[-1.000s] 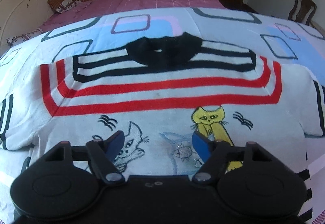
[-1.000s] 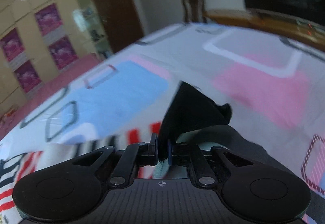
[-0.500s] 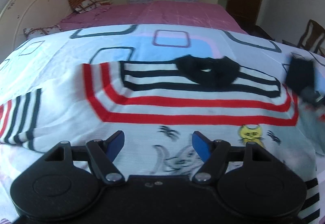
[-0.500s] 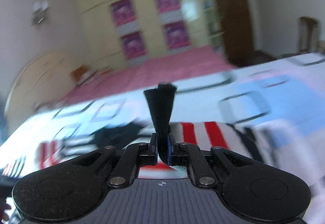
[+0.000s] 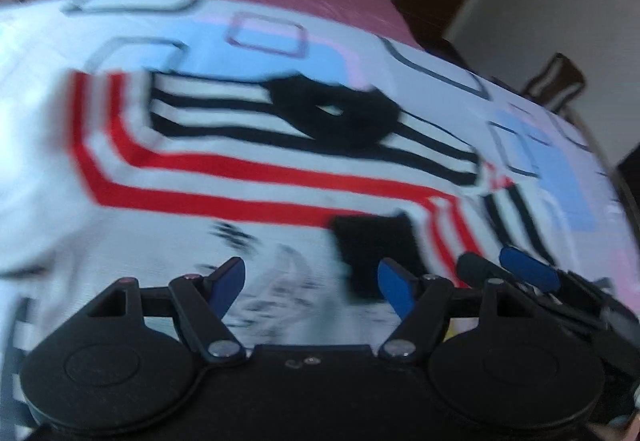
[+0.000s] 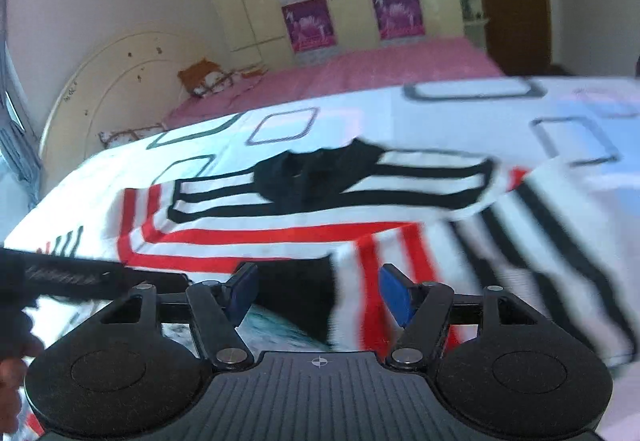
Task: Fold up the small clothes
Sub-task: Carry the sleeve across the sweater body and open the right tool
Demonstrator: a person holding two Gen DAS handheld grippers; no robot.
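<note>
A small white sweater [image 5: 224, 169] with red and black stripes, a black collar [image 5: 336, 113] and cat drawings lies flat on the bed. Its right sleeve [image 6: 532, 241] is folded in over the body, and the sleeve's black cuff [image 5: 376, 245] lies on the front. My left gripper [image 5: 312, 285] is open and empty just above the lower front of the sweater. My right gripper [image 6: 316, 293] is open over the folded sleeve, with the cuff [image 6: 296, 289] between its jaws and not pinched. The right gripper also shows in the left wrist view [image 5: 500, 267].
The sweater lies on a white quilt [image 6: 472, 113] with blue, pink and grey squares. A pink bedspread [image 6: 360, 69], a headboard [image 6: 104, 81] and pillows are beyond it. A wooden chair [image 5: 556, 81] stands at the right.
My right gripper carried the black cuff across over the sweater's front, then opened and let it go. The sleeve now lies folded inward. My left gripper stayed open and shifted a little.
</note>
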